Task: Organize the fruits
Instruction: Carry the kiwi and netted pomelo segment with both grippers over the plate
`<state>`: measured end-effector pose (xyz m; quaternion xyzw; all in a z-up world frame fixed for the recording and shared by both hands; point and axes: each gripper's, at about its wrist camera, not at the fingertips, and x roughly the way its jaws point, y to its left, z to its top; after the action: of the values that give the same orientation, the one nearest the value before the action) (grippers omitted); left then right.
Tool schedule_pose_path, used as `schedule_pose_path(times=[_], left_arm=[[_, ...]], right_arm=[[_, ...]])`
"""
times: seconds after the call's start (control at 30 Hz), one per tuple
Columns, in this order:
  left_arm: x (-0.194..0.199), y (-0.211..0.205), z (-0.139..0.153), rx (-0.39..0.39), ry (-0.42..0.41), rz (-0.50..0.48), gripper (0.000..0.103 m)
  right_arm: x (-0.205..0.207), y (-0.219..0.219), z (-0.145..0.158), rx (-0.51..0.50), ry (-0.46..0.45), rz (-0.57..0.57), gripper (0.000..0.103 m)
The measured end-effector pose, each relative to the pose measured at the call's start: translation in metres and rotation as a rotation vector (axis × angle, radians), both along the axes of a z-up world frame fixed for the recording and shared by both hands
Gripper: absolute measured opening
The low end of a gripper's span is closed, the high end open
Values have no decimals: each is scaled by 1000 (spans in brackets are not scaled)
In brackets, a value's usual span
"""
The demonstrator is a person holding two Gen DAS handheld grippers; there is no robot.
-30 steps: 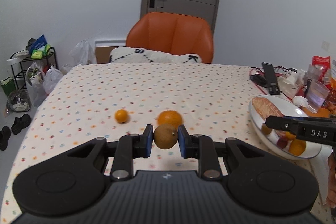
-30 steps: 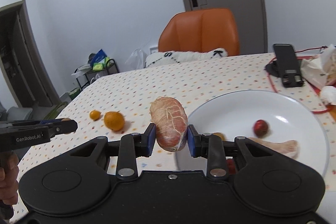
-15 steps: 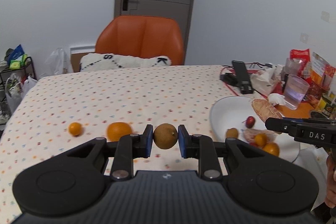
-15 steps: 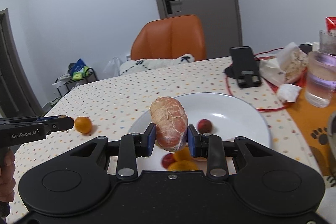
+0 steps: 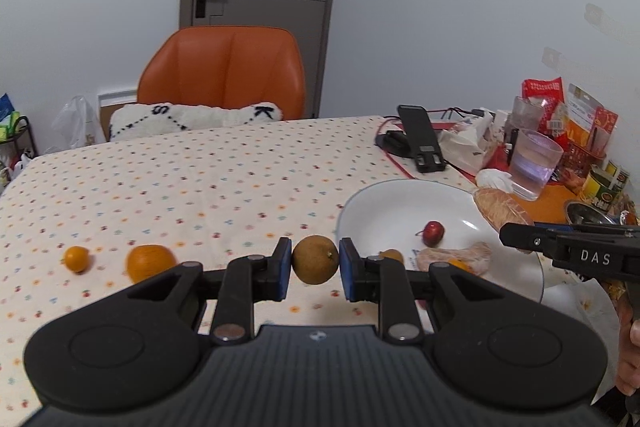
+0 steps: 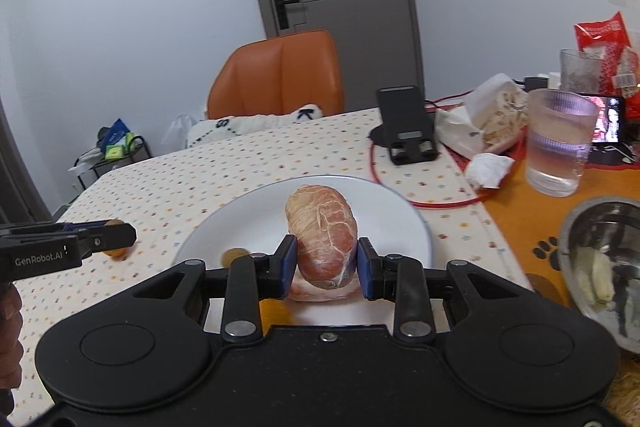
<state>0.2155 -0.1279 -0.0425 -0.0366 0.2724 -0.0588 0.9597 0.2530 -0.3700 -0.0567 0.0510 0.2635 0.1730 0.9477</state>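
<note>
The left claw (image 5: 315, 259) pinches a small brown round fruit (image 5: 315, 259) between its blue pads, above the dotted counter (image 5: 200, 179) and just beside the left rim of the white plate (image 5: 384, 203). The right claw (image 6: 327, 264) pinches a larger oval fruit in a foam net (image 6: 322, 235) and holds it over the plate (image 6: 256, 211).

The brown fruit looks firm and light, with a dry skin; the hold across its widest part seems safe, but because it is round it may roll when it is put down. The netted fruit seems heavier and softer; the net probably gives good friction, yet it can slide on the skin under it. The claw holds it at its lower half, so it may tip.

A bigger orange (image 5: 150, 261) and a small orange (image 5: 76, 259) lie on the counter, well apart from the plate. Both probably are firm and should be taken across the middle.
</note>
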Motion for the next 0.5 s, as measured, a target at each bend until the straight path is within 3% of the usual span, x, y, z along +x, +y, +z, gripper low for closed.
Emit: schedule_pose_path(times=[0.5], left_arm=[[29, -37, -17, 19, 40, -70, 24]], right_arm=[[25, -10, -12, -16, 8, -35, 30]])
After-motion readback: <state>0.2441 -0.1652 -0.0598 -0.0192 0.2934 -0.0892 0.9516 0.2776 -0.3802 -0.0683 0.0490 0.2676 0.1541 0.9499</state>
